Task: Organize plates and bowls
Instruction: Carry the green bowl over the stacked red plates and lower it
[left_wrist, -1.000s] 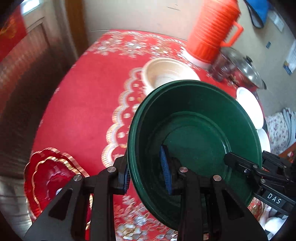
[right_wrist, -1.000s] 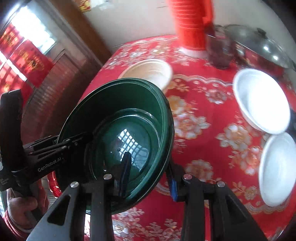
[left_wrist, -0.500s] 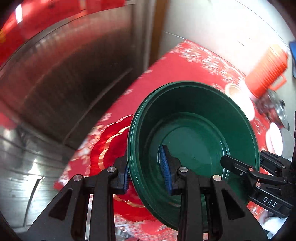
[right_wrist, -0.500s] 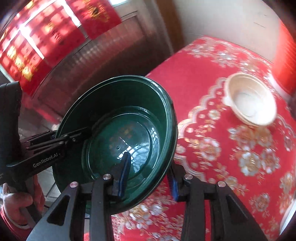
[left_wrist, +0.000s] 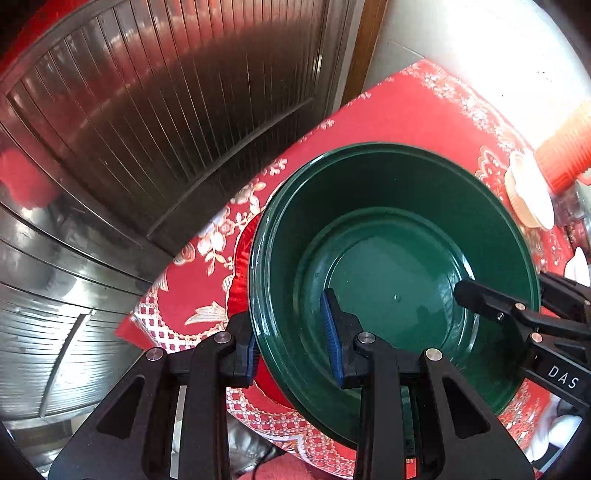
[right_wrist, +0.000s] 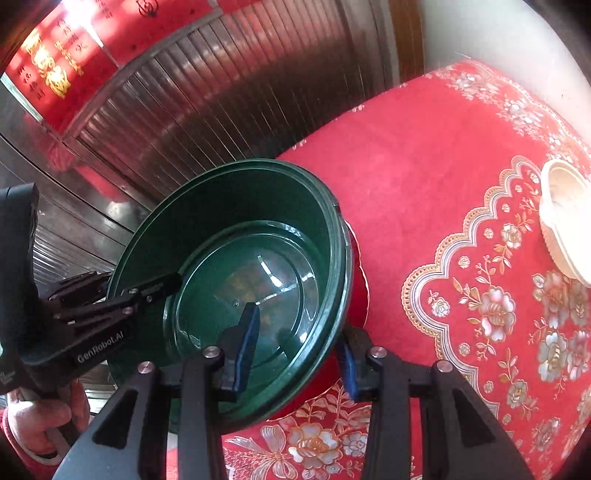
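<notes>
- Green bowl (left_wrist: 399, 258), seen from the left wrist: a deep, dark green bowl held tilted above the near edge of the red patterned tablecloth (left_wrist: 406, 110).
- Left gripper (left_wrist: 293, 354) pinches the bowl's rim on the left side, one blue pad outside the wall, the other inside.
- Right gripper (left_wrist: 480, 299) comes in from the right edge of this view and clamps the opposite rim, one finger reaching into the bowl.
- Red plates (left_wrist: 242, 266) with a fluted edge show just past the bowl's left rim, below it on the cloth; whether the bowl touches them cannot be told.
- Cream bowl (left_wrist: 528, 199) stands far off on the cloth, just beside an orange jug (left_wrist: 565, 151).
- A dark ribbed door (left_wrist: 166, 110) fills the left of the view.

- Right wrist view: the green bowl (right_wrist: 236, 266) hangs tilted over the table's edge, partly covering the red plates (right_wrist: 360, 280).
- Right gripper (right_wrist: 299, 350) has its jaws pinched on the bowl's near right rim, one pad inside, one outside.
- Left gripper (right_wrist: 147, 291) grips the rim from the left, held by a person's hand (right_wrist: 40, 417).
- Cream bowl (right_wrist: 565, 218) sits well apart at the right on the tablecloth (right_wrist: 443, 177).
</notes>
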